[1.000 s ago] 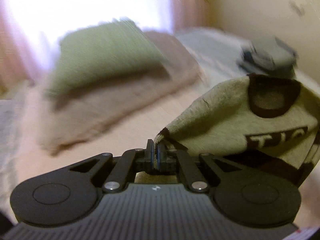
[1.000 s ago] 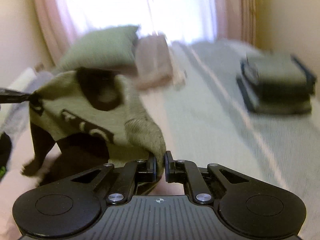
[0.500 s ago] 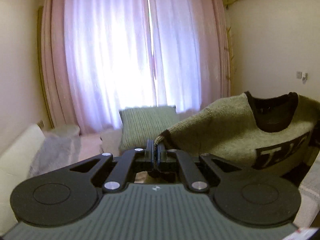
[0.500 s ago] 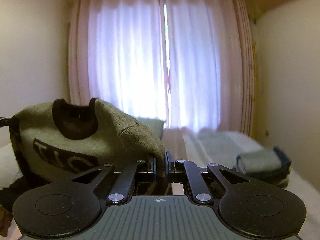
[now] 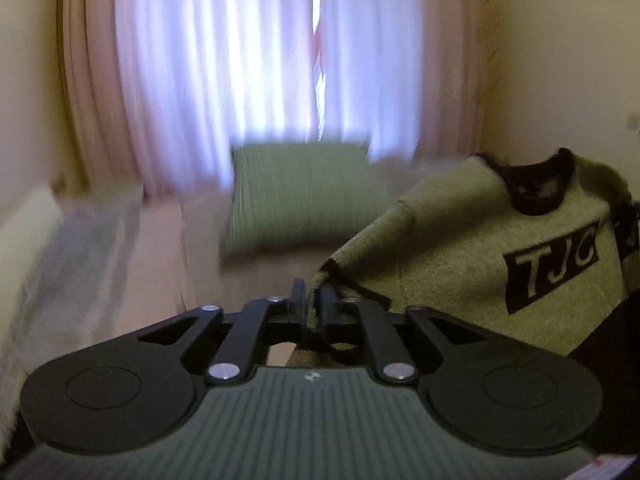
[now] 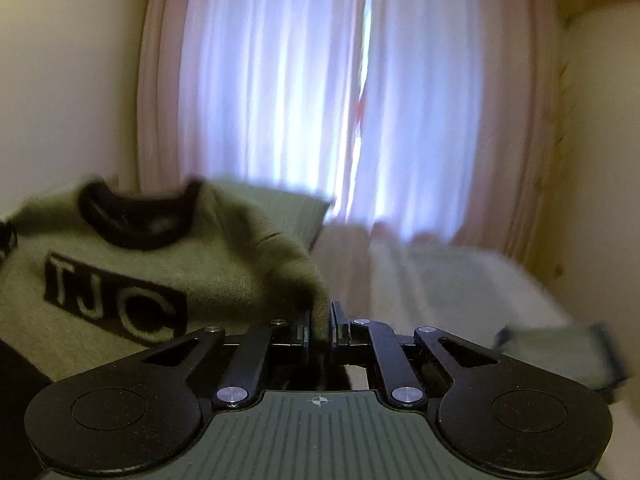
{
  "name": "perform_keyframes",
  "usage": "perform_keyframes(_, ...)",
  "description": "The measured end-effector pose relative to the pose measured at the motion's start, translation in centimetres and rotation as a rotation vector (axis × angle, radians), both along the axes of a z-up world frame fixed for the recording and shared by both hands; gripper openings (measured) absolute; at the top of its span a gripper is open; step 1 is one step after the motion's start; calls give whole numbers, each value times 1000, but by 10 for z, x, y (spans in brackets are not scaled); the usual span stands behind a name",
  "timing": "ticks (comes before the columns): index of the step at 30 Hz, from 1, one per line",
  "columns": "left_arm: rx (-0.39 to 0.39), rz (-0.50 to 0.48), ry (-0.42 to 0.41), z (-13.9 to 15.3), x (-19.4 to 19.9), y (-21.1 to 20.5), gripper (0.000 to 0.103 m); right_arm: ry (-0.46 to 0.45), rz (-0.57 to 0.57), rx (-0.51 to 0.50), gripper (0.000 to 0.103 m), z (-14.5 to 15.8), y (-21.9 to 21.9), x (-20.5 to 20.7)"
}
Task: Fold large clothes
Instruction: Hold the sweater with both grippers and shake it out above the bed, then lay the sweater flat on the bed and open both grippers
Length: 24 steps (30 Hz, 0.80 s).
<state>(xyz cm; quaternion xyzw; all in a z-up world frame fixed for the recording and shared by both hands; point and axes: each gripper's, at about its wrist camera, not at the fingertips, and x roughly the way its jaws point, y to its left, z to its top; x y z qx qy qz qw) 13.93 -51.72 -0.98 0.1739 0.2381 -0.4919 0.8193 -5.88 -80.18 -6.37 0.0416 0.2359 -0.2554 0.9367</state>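
Note:
An olive-green knit sweater with a black collar and a black "TJC" patch hangs spread in the air between my two grippers. My left gripper has one shoulder edge of it between its fingers; the jaws are opening slightly, with the cloth still pinched there. In the right wrist view the sweater stretches off to the left, and my right gripper is shut on the other shoulder edge. The lower body and sleeves drop out of sight.
A green ribbed pillow leans at the head of the bed, below the bright pink curtains. The bed has a pale cover. A folded stack of clothes lies at its right side. Walls close in on both sides.
A second ago both cameras faced down at the bed. They swung up toward the curtains with the sweater lifted and spread, and now dip slightly lower than half a second ago.

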Motion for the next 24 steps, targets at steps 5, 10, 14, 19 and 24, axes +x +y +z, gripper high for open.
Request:
perform_keyframes(5,177,179,157,-163,56,-59,20,151,12,127,45,-136,-66,77)
perform_keyframes(10,259,266,265,-226,39,-16,20,240,2,218,45,-191,-62,44)
perform_keyframes(14,310,294,335,-237,3,32,26,290,-56,336,45,-204,-30,-10)
perform_keyframes(19,355,235,416,-241,-66,82,28,346,-93,436,46,-195,54,-115)
perform_keyframes(24,383,117,524,-255,-140,128,28,402,-127,543,50,-197,126,-204)
